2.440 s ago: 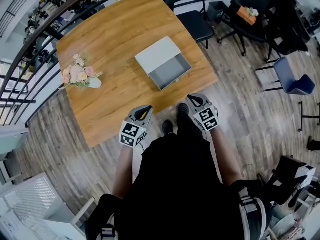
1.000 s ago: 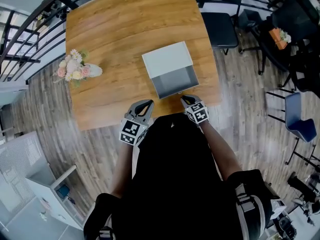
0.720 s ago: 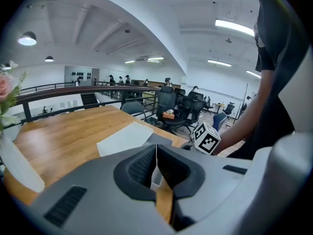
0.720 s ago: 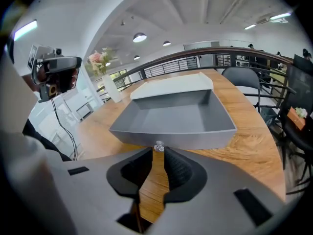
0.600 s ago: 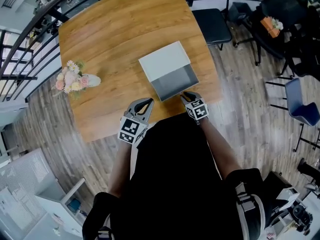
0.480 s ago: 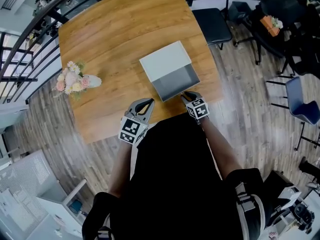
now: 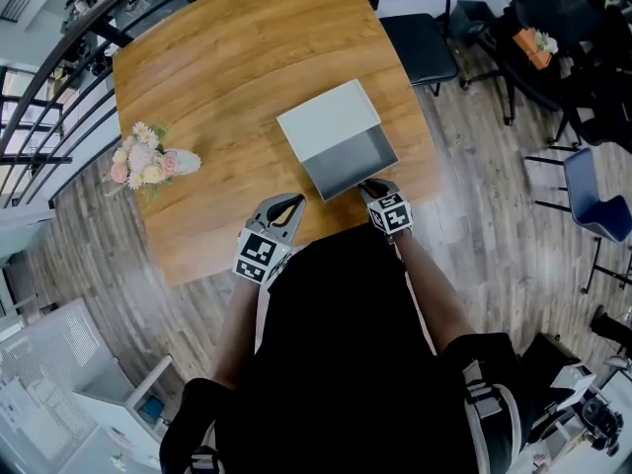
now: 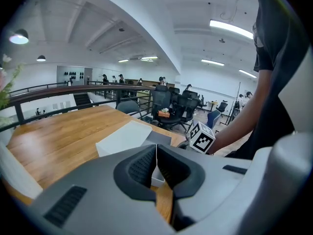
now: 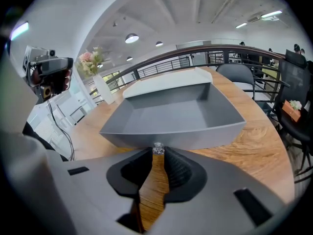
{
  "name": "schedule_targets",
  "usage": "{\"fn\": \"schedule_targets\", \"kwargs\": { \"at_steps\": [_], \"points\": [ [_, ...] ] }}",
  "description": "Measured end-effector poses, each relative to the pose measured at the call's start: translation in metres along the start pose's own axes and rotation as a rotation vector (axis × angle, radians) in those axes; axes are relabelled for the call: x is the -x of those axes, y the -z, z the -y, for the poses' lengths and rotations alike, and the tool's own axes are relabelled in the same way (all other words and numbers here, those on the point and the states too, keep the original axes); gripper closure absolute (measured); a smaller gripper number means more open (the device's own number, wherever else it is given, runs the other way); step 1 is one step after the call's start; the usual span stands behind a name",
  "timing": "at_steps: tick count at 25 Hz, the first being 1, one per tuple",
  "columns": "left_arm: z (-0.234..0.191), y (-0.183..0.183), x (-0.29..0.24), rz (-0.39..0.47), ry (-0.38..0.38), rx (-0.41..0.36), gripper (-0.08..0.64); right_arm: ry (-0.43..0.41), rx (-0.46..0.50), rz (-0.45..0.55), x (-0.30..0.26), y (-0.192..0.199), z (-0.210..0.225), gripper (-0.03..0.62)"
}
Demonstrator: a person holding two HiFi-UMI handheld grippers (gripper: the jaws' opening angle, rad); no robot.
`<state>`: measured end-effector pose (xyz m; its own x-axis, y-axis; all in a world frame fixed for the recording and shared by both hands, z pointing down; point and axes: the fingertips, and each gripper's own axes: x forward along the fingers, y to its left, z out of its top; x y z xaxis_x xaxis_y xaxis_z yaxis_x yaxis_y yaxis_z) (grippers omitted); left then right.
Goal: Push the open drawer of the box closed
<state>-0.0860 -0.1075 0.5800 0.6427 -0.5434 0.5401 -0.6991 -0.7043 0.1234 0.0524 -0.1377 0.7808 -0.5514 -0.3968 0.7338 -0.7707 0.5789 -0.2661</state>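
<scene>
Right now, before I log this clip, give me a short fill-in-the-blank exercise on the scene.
The grey drawer of the white box stands ___.
In the head view, the flowers lie ___ of the box.
The left hand-held gripper has its jaws ___, holding nothing.
Missing words: open; left; shut.

The drawer (image 9: 195,137) fills my right gripper view and hides most of the box (image 9: 161,84) behind it. The right gripper (image 9: 157,154) has just been closing its jaws. The tiny knob (image 9: 158,148) sits right at their tips, but I cannot tell if the pads press on it. In my head view that spot is too small to see. In the left gripper view the left gripper (image 8: 156,153) covers the low part of the box. The flowers (image 8: 5,80) are cut off at the edge, and the far people (image 8: 161,81) are just specks.
</scene>
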Motion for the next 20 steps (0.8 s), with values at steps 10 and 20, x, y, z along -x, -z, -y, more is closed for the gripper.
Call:
{"fn": "schedule_targets", "kwargs": {
  "at_steps": [10, 20],
  "points": [
    [-0.008, -0.009, -0.005, 0.012, 0.013, 0.008, 0.534, -0.004, -0.008, 0.019, 0.005, -0.006, -0.003, 0.503],
    [-0.016, -0.010, -0.008, 0.018, 0.016, 0.017, 0.534, -0.004, 0.007, 0.030, 0.006, -0.016, -0.003, 0.503]
  ]
}}
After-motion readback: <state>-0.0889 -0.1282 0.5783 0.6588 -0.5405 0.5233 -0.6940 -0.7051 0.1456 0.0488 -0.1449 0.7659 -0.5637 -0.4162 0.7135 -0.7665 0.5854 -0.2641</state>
